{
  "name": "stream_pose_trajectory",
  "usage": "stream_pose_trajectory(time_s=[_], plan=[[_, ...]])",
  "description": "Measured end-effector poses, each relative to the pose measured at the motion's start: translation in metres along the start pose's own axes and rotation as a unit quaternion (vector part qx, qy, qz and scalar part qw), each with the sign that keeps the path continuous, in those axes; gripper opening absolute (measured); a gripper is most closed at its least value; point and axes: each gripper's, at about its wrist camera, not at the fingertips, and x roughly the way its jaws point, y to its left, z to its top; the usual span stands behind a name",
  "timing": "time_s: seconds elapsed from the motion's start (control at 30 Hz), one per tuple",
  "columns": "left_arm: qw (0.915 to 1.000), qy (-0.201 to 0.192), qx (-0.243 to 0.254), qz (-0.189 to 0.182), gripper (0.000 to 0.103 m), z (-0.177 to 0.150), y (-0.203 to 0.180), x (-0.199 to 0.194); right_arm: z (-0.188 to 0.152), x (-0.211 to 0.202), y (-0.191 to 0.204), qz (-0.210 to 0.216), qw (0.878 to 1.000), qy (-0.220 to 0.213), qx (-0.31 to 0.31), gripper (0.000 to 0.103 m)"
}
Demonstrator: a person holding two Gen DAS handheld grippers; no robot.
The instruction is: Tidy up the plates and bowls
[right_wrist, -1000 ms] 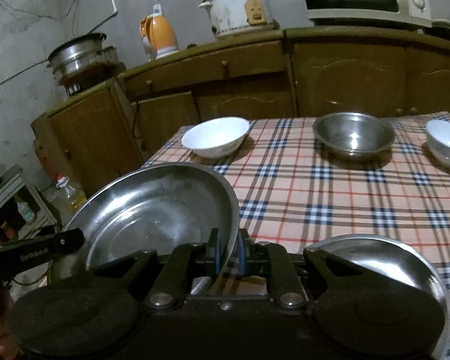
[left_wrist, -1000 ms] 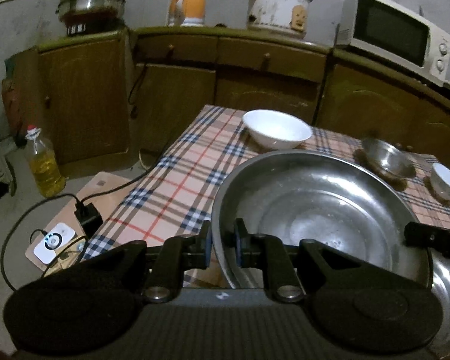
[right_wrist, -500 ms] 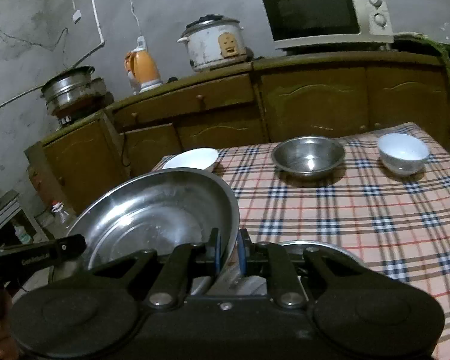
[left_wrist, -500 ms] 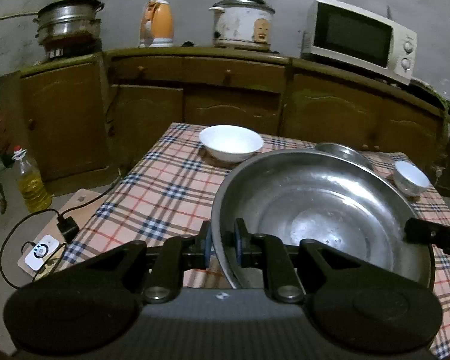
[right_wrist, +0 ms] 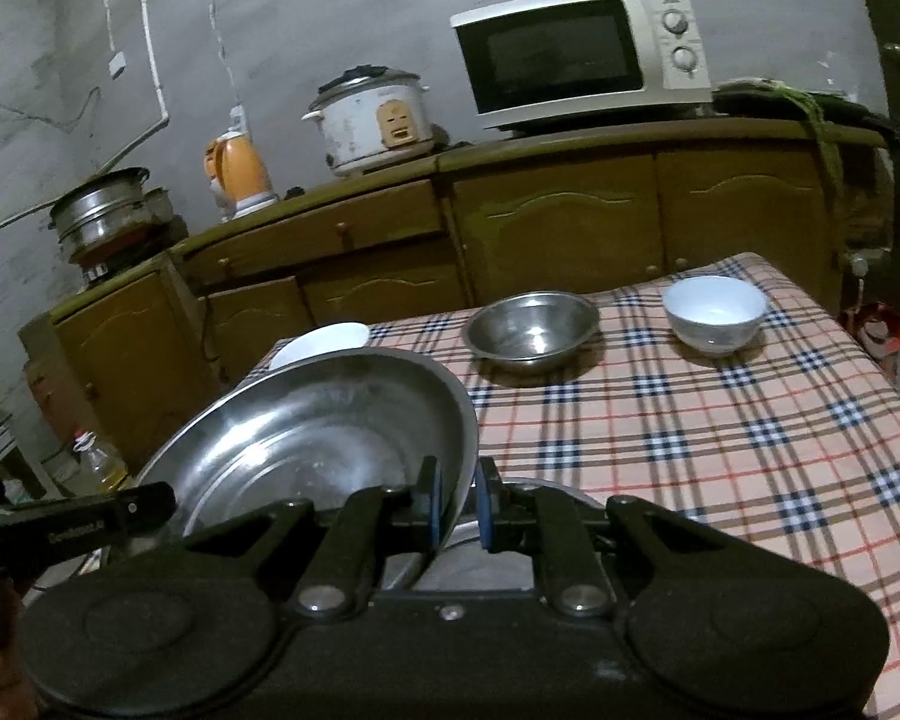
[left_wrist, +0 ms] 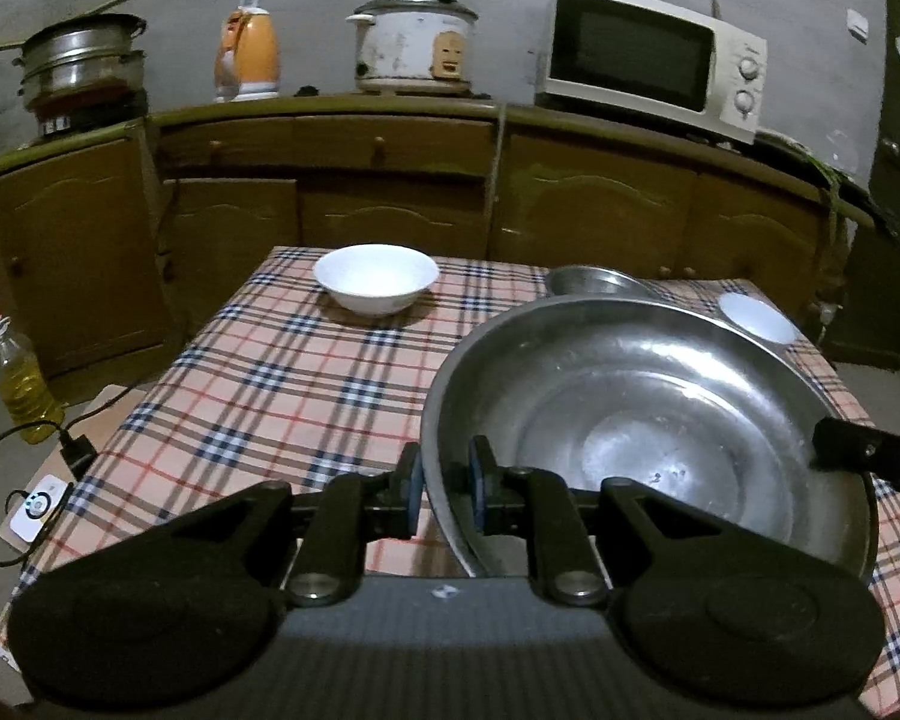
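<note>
Peering past the big steel basin (left_wrist: 648, 420), I lose most of the small steel bowl (left_wrist: 594, 282) and half the small white bowl (left_wrist: 756, 317) behind its rim. Under it another steel rim (right_wrist: 546, 489) peeks out (dish or plate, I cannot tell). My left gripper (left_wrist: 444, 495) and right gripper (right_wrist: 459, 501) point slightly downward, each clamped on opposite edges of the basin above the checked tablecloth (right_wrist: 720, 432). I count two white bowls, the wide white bowl (left_wrist: 375, 277) standing clear.
</note>
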Motion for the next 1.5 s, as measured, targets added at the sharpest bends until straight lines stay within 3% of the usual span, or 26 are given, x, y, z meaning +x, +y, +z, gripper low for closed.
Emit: stream_pose_trajectory(time_s=[0.63,0.9,1.5], plan=[[0.9988,0.035,0.024,-0.026,0.017,-0.016,-0.033,0.022,-0.017,-0.004,-0.041,-0.035,0.999,0.010,0.030,0.017],[0.9974,0.055,0.032,-0.035,0.017,-0.028,-0.042,0.047,-0.032,0.015,-0.054,-0.062,0.997,0.031,0.035,0.017],[0.9946,0.086,0.054,-0.019,0.019,-0.051,-0.048,0.080,-0.062,0.054,-0.063,-0.086,0.994,0.073,0.010,0.017]])
